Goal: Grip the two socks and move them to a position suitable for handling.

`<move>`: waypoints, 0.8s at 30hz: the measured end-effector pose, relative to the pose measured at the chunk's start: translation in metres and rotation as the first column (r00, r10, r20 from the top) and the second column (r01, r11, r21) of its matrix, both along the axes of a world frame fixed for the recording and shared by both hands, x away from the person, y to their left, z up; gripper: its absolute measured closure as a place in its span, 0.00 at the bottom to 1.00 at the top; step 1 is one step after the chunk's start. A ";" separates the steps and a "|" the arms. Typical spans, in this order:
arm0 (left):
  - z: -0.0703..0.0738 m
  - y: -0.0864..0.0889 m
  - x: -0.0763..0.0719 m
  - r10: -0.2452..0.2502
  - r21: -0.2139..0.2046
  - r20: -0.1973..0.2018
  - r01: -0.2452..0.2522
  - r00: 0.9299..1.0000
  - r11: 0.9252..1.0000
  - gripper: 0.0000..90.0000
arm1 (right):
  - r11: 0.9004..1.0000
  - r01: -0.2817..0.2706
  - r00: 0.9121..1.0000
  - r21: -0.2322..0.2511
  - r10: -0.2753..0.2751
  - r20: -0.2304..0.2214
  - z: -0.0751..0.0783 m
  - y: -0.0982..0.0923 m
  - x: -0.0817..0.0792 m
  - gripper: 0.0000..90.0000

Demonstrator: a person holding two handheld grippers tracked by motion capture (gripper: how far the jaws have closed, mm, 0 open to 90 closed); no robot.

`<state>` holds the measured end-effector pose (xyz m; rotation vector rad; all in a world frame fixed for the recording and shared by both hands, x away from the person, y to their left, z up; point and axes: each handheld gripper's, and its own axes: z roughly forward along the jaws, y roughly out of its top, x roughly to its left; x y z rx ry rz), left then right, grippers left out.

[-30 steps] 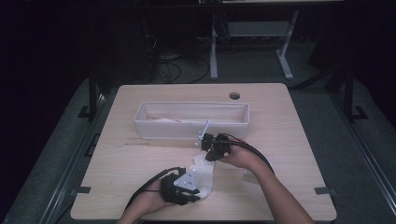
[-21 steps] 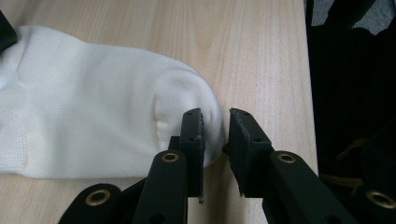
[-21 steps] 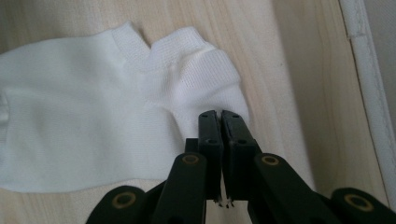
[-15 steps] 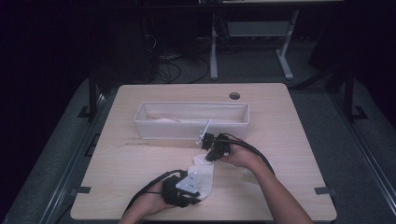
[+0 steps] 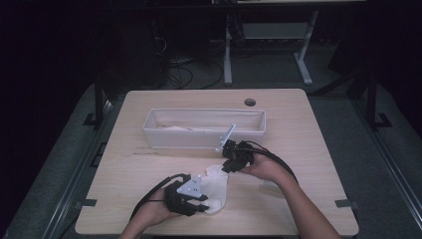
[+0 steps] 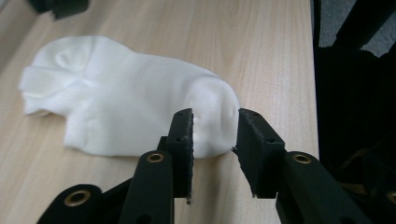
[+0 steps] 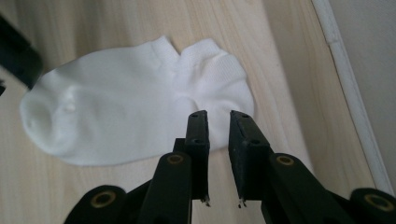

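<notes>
Both the left gripper (image 5: 203, 205) and the right gripper (image 5: 225, 160) had just been opening, jaws narrowly parted and off the flattened white sock (image 5: 215, 187), so the letting-go step seemed in hand, with drawing clear next.

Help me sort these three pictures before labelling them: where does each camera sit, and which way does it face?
High view: above the person's side, facing forward and down on the table; shows both forearms, the left tongs, right tongs and white bin.
Left gripper view: rides the left tongs, looking along its parted jaws at the white sock.
Right gripper view: rides the right tongs, jaws parted, facing the sock's other end.
Shared: all three show the sock lying on the table.
</notes>
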<state>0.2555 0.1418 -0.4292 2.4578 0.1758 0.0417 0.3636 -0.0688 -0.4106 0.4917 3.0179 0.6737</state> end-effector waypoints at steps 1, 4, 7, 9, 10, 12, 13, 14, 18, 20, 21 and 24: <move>0.000 0.000 0.000 0.000 0.000 0.000 0.000 1.000 1.000 0.72 | 1.000 0.000 1.000 0.000 0.000 0.000 0.000 0.000 0.000 0.85; 0.002 0.007 0.002 0.029 -0.009 -0.001 -0.029 1.000 1.000 0.70 | 1.000 0.010 1.000 0.022 -0.010 0.001 0.005 -0.010 -0.004 0.82; 0.004 0.015 0.005 0.057 -0.018 0.003 -0.057 0.998 0.998 0.66 | 0.999 0.026 1.000 0.034 -0.027 0.013 0.013 -0.027 -0.009 0.77; 0.004 0.018 0.006 0.067 -0.020 0.005 -0.067 0.998 0.998 0.64 | 0.998 0.041 0.999 0.042 -0.042 0.015 0.016 -0.035 -0.010 0.75; 0.004 0.018 0.006 0.067 -0.020 0.005 -0.067 0.998 0.998 0.63 | 0.998 0.045 0.999 0.043 -0.046 0.018 0.017 -0.038 -0.011 0.74; 0.006 0.023 0.007 0.078 -0.026 0.007 -0.078 0.997 0.997 0.63 | 0.998 0.051 0.998 0.044 -0.052 0.022 0.019 -0.044 -0.012 0.73; 0.006 0.025 0.008 0.079 -0.024 0.012 -0.079 0.997 0.997 0.62 | 0.997 0.057 0.998 0.043 -0.058 0.026 0.020 -0.048 -0.014 0.72; 0.007 0.027 0.008 0.085 -0.030 0.011 -0.085 0.996 0.996 0.61 | 0.997 0.061 0.998 0.044 -0.062 0.031 0.021 -0.052 -0.015 0.70; 0.008 0.032 0.008 0.103 -0.039 0.013 -0.102 0.995 0.994 0.60 | 0.995 0.086 0.995 0.045 -0.088 0.039 0.025 -0.066 -0.020 0.66; 0.008 0.036 0.008 0.114 -0.043 0.013 -0.113 0.993 0.993 0.59 | 0.994 0.094 0.994 0.046 -0.096 0.046 0.026 -0.072 -0.021 0.65; 0.008 0.037 0.008 0.114 -0.040 0.018 -0.113 0.993 0.993 0.59 | 0.994 0.102 0.994 0.047 -0.104 0.045 0.027 -0.076 -0.023 0.64; 0.007 0.039 0.008 0.123 -0.044 0.021 -0.122 0.992 0.992 0.58 | 0.991 0.120 0.991 0.051 -0.122 0.046 0.029 -0.087 -0.024 0.64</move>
